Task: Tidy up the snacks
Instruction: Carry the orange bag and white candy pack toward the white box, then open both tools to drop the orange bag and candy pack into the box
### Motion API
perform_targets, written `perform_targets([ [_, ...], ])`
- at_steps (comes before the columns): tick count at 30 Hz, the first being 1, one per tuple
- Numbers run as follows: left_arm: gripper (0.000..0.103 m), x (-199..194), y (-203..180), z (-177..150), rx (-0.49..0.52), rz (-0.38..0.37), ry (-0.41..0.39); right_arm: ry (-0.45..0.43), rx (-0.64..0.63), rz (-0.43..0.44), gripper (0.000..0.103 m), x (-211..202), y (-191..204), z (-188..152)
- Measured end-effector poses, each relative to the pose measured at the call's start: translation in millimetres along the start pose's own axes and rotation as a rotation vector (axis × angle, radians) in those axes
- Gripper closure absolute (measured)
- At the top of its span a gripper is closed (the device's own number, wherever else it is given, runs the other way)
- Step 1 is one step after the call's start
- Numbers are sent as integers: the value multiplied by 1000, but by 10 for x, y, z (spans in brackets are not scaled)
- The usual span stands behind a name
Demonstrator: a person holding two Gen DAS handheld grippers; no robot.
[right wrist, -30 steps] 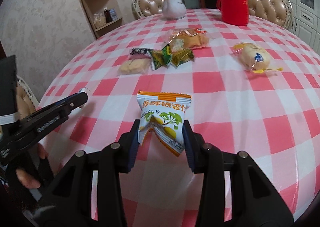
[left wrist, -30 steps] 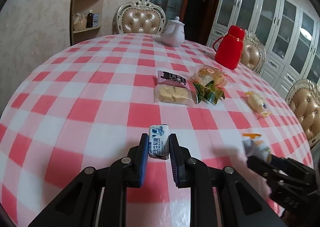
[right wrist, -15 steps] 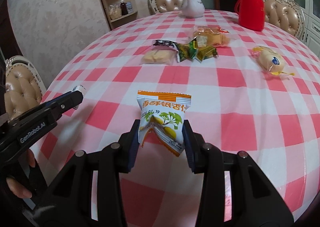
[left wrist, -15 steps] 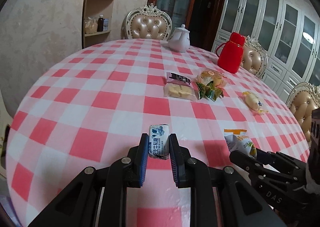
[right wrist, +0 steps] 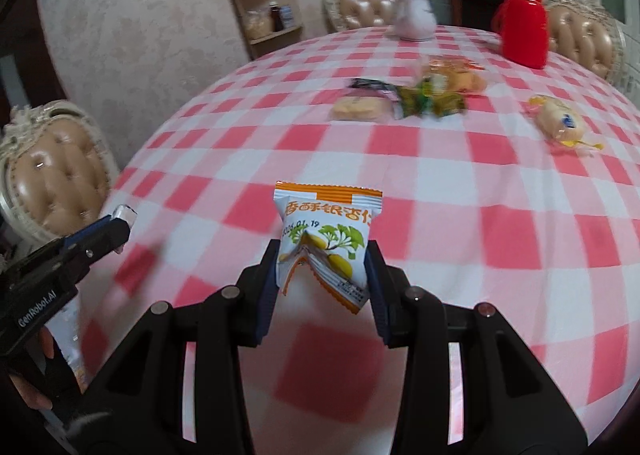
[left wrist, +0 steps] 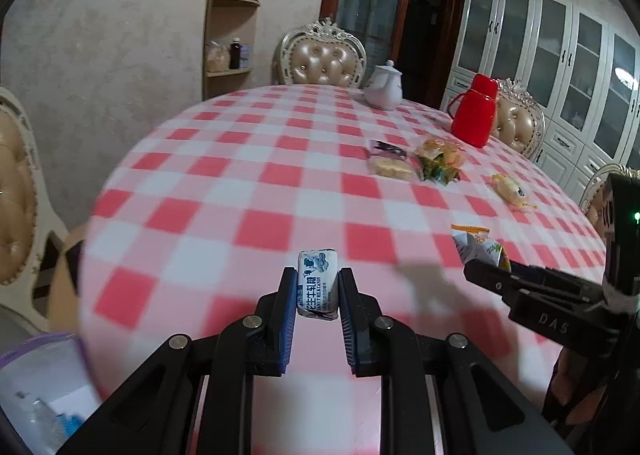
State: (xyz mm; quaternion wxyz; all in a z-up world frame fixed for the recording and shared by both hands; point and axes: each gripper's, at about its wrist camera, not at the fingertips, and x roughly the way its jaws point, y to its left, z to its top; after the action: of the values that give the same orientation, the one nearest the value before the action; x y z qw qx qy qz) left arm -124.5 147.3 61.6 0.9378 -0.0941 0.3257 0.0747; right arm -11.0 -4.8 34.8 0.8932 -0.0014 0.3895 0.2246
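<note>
**Crinkly foil in both grippers: carry steady, release low**

Foil-wrapped snacks fill both tools. The left gripper [left wrist: 318,289] has its jaws pressed closed on a small blue-and-white milk candy [left wrist: 317,282], held upright above the near edge of the checked tablecloth [left wrist: 260,159]. The right gripper [right wrist: 323,269] is clamped on an orange-and-white snack packet [right wrist: 326,241], also off the cloth. Four more snacks lie far across the table: a biscuit pack [right wrist: 360,109], green wrapped sweets [right wrist: 430,103], a clear bag of pastry [right wrist: 456,77] and a small bun in a yellow-edged wrapper [right wrist: 560,123] to the right.

The step looks like carrying both picks to a collection spot, possibly the translucent container [left wrist: 36,395] at the near left, though it is blurred. Keep the squeeze even; the packet is gripped by its puffy sides and could slip or twist. Lower each item well in before opening.

Readable: the candy shows "MILK CANDY" under Chinese characters; the packet carries orange Chinese print and "01. 19"; the tools read "GenRobot.AI" and "DAS".
</note>
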Motion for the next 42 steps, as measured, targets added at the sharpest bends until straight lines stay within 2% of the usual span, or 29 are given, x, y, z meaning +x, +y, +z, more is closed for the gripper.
perform_targets([
  [5, 82, -308, 381, -172, -18, 57, -11, 3, -103, 90, 59, -74, 498, -153],
  [13, 82, -642, 896, -479, -18, 194, -8, 23, -261, 220, 59, -167, 1346, -476],
  [22, 82, -906, 1468, -710, -38, 303, 20, 95, -477, 344, 59, -246, 2353, -1040],
  [28, 82, -1024, 1685, -777, -25, 380, 40, 139, -593, 408, 59, -262, 2759, -1342],
  [32, 80, -1055, 1759, -794, -29, 430, 49, 172, -640, 435, 56, -222, 2891, -1495],
  [33, 76, -1063, 1774, -790, -41, 448, 48, 176, -645, 439, 54, -212, 2896, -1515],
  [35, 50, -1069, 1787, -785, -52, 468, 45, 171, -640, 425, 46, -193, 2884, -1524],
  [37, 34, -1072, 1763, -783, -47, 492, 33, 167, -620, 420, 41, -175, 2827, -1485],
  [39, 32, -1048, 1706, -767, -27, 518, 27, 160, -591, 410, 40, -169, 2719, -1414],
  [42, 32, -983, 1608, -726, 0, 514, 37, 134, -550, 380, 39, -196, 2492, -1255],
])
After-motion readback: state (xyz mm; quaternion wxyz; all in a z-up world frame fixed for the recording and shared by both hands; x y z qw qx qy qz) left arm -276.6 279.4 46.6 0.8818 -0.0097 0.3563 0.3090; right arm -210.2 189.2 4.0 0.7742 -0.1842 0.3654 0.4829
